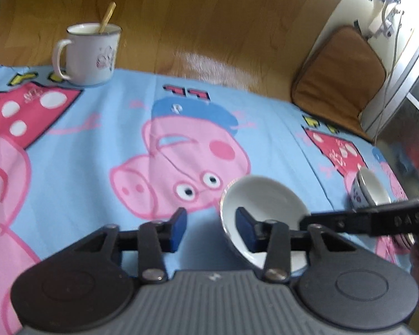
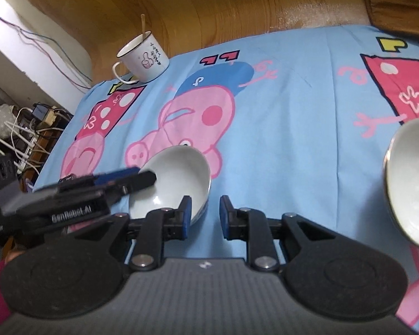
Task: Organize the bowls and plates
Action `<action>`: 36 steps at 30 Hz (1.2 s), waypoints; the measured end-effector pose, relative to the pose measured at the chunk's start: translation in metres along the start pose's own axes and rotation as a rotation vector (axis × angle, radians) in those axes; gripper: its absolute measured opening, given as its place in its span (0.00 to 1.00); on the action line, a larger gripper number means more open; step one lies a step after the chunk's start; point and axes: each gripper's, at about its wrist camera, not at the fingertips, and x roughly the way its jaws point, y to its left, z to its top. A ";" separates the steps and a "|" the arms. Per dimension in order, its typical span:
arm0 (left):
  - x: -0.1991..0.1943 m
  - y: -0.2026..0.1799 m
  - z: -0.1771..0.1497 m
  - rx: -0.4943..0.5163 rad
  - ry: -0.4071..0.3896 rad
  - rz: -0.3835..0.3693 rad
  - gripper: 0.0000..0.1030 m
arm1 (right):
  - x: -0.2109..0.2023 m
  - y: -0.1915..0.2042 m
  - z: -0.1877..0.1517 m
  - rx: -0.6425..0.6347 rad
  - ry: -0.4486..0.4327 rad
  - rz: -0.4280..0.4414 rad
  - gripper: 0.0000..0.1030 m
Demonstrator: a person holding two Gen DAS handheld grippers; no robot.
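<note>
Two claws gape over the blue cartoon-pig cloth (image 1: 97, 145).
Left claw (image 1: 211, 229) and right claw (image 2: 204, 215), both empty, flank a white ceramic bowl (image 2: 173, 178).

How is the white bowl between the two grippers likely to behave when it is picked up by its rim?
The white bowl looks glazed, so probably slippery against the pads. It seems rigid ceramic, likely breakable if dropped. Its rounded underside may let it rock or tilt on the soft blue cloth.
</note>
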 end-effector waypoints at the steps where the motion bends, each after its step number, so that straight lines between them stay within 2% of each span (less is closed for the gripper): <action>1: 0.002 -0.002 -0.002 0.005 0.011 0.003 0.19 | 0.002 -0.002 0.000 0.008 0.009 0.006 0.22; 3: 0.003 -0.004 -0.003 0.000 0.017 -0.022 0.09 | 0.004 -0.003 0.000 0.010 0.015 0.034 0.13; 8: -0.006 -0.026 0.007 0.022 -0.021 -0.024 0.07 | -0.014 0.001 -0.006 -0.082 -0.042 -0.011 0.09; 12: -0.007 -0.058 0.026 0.074 -0.053 -0.066 0.07 | -0.046 -0.016 -0.001 -0.074 -0.122 -0.024 0.09; 17: 0.006 -0.113 0.044 0.161 -0.059 -0.134 0.07 | -0.090 -0.046 0.001 -0.057 -0.226 -0.108 0.08; 24: 0.047 -0.181 0.049 0.238 0.024 -0.213 0.07 | -0.130 -0.098 -0.014 0.025 -0.270 -0.220 0.08; 30: 0.077 -0.206 0.048 0.266 0.075 -0.197 0.09 | -0.130 -0.121 -0.022 0.083 -0.272 -0.258 0.10; 32: 0.084 -0.212 0.047 0.281 0.076 -0.163 0.13 | -0.125 -0.127 -0.022 0.110 -0.263 -0.250 0.13; 34: 0.081 -0.214 0.045 0.301 0.058 -0.134 0.27 | -0.124 -0.133 -0.022 0.136 -0.275 -0.252 0.17; 35: 0.078 -0.214 0.045 0.307 0.048 -0.130 0.29 | -0.125 -0.134 -0.023 0.138 -0.283 -0.256 0.26; 36: 0.076 -0.214 0.045 0.313 0.040 -0.130 0.31 | -0.127 -0.135 -0.023 0.138 -0.294 -0.253 0.28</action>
